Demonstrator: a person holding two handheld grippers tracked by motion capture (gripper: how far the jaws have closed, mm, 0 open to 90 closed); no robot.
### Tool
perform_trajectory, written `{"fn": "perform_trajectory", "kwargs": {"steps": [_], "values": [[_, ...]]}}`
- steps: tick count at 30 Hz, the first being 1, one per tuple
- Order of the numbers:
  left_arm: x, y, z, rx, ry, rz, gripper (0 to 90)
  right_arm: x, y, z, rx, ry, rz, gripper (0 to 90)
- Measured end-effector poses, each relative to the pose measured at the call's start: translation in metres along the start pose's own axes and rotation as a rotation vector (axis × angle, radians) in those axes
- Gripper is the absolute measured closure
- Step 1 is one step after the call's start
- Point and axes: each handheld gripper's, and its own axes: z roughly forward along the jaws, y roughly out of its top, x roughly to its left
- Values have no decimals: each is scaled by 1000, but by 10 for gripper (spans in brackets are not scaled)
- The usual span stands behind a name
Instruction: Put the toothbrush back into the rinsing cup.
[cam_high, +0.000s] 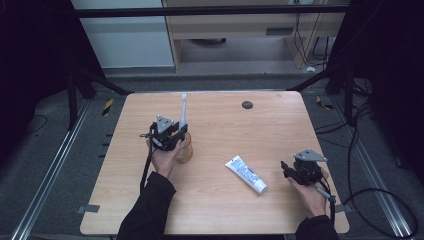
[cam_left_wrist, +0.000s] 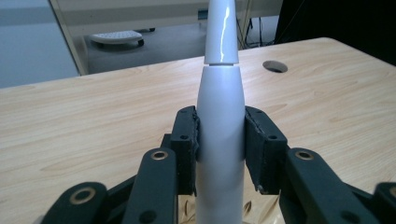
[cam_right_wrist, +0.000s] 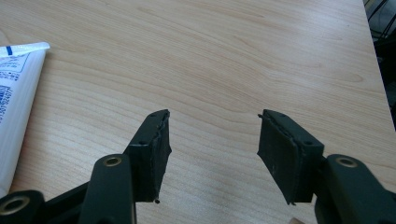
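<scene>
Left hand-held gripper (cam_left_wrist: 219, 140) clenched on white electric toothbrush (cam_left_wrist: 219, 116), upright in glass cup (cam_high: 184, 152) left of toothpaste tube (cam_high: 246, 174); right hand-held gripper (cam_right_wrist: 212, 154) released, just right of tube

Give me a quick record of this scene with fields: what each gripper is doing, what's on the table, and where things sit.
left gripper: shut on the white electric toothbrush, held upright
below toothbrush: clear glass cup, brush's lower end at or in it, depth unclear
right gripper: open, nothing between jaws, low over bare wood
toothpaste tube: lying flat, between the two hands, nearer the right gripper, untouched
table: light wood, round dark hole near far edge
</scene>
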Motion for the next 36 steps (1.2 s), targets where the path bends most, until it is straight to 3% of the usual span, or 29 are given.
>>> {"fn": "perform_trajectory", "kwargs": {"steps": [10,16,22,29,36], "values": [[2,-5,-4,21,14,13,660,1,0,0,-2,2,3,431],[2,-4,-8,7,17,13,644,0,0,-1,-4,1,-1,430],[3,-2,-15,18,21,26,561,1,1,-2,-8,2,2,425],[5,0,-28,10,-16,37,490,2,4,-6,-28,13,9,413],[9,-1,-56,32,-18,53,463,8,12,-16,-70,41,9,406]]}}
